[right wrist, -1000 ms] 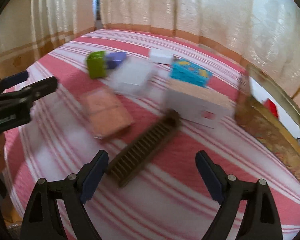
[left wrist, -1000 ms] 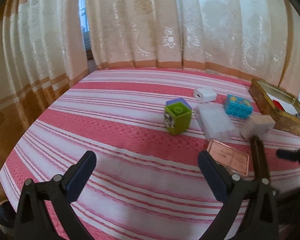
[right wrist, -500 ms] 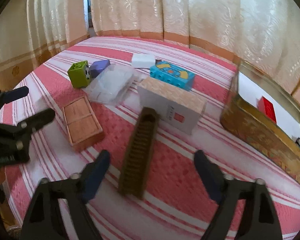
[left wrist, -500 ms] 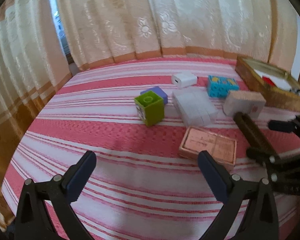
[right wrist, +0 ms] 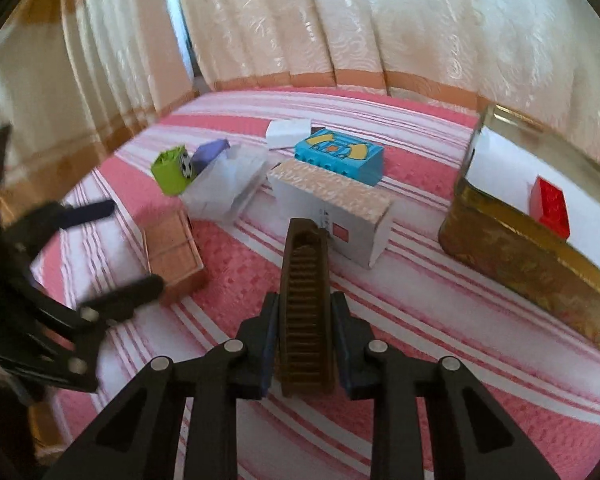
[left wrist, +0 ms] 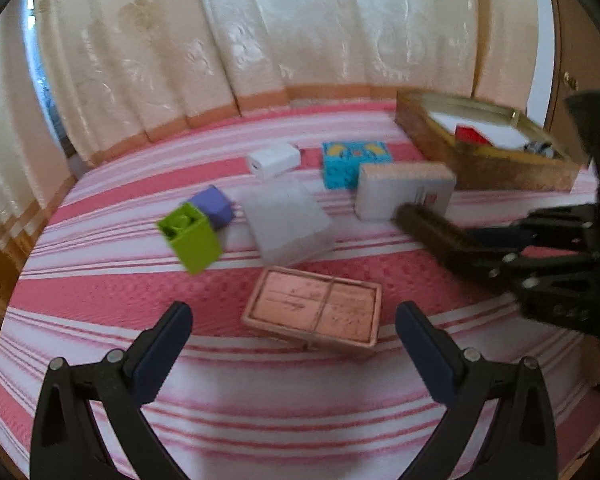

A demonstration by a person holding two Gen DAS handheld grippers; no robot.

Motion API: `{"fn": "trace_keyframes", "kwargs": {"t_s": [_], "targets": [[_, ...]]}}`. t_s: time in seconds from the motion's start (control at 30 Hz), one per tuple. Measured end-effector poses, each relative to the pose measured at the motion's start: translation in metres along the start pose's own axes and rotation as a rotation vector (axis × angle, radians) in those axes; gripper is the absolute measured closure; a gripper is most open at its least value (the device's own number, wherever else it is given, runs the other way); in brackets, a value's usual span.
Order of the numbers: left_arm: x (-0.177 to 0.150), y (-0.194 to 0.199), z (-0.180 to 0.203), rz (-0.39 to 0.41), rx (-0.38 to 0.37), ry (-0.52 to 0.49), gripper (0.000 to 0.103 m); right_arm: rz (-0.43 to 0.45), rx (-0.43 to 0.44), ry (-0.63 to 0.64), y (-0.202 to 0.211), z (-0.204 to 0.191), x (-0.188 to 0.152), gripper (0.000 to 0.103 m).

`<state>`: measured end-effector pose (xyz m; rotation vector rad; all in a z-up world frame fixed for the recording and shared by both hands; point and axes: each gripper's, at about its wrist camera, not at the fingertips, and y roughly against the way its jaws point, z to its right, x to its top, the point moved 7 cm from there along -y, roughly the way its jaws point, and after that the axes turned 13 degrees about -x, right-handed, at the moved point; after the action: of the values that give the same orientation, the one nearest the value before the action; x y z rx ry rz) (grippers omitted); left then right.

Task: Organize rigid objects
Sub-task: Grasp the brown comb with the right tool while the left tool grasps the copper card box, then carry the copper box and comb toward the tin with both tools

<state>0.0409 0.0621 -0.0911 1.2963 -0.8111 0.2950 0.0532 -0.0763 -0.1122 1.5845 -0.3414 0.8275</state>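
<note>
left wrist view first: the left gripper point(left wrist: 290, 334) has its jaws wide apart with nothing in them, hovering over the pink striped cloth point(left wrist: 100, 320). the copper-coloured flat case point(left wrist: 314, 306) lies just ahead between the fingers. further back are a green block point(left wrist: 190, 238), purple block point(left wrist: 214, 206), clear plastic box point(left wrist: 286, 220), white charger point(left wrist: 274, 160), blue block point(left wrist: 354, 162) and a white carton point(left wrist: 404, 190). gold tin point(left wrist: 488, 160) far right, red brick point(left wrist: 470, 135) inside.

right wrist view: the right gripper point(right wrist: 304, 338) is clamped on the brown comb point(right wrist: 306, 280), pads pressing both its sides. the comb's far end reaches the carton, whether touching i can't tell.
</note>
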Motion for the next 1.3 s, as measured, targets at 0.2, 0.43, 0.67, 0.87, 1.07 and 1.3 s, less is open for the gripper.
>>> {"fn": "trace_keyframes", "kwargs": {"t_s": [0.2, 0.43, 0.67, 0.87, 1.07, 1.3], "targets": [[0.003, -0.024, -0.006, -0.063, -0.001, 0.043, 0.0, 0.042, 0.035, -0.009, 0.009, 0.0, 0.001, 0.076], [0.004, -0.028, -0.009, -0.058, -0.089, 0.109, 0.026, 0.06, 0.083, -0.022, 0.014, 0.0, 0.003, 0.076], [0.002, -0.021, -0.007, -0.034, -0.111, 0.136, 0.026, 0.114, 0.14, -0.063, 0.026, 0.004, 0.009, 0.076], [0.022, 0.004, -0.003, 0.062, -0.098, 0.124, 0.026, 0.186, 0.129, -0.105, 0.038, 0.016, 0.018, 0.076], [0.056, 0.024, 0.001, 0.176, -0.079, 0.118, 0.026, 0.256, 0.113, -0.237, 0.052, 0.057, 0.034, 0.076], [0.085, 0.013, 0.023, 0.204, -0.064, 0.066, 0.026, 0.289, 0.019, -0.316, 0.053, 0.107, 0.044, 0.076]]}}
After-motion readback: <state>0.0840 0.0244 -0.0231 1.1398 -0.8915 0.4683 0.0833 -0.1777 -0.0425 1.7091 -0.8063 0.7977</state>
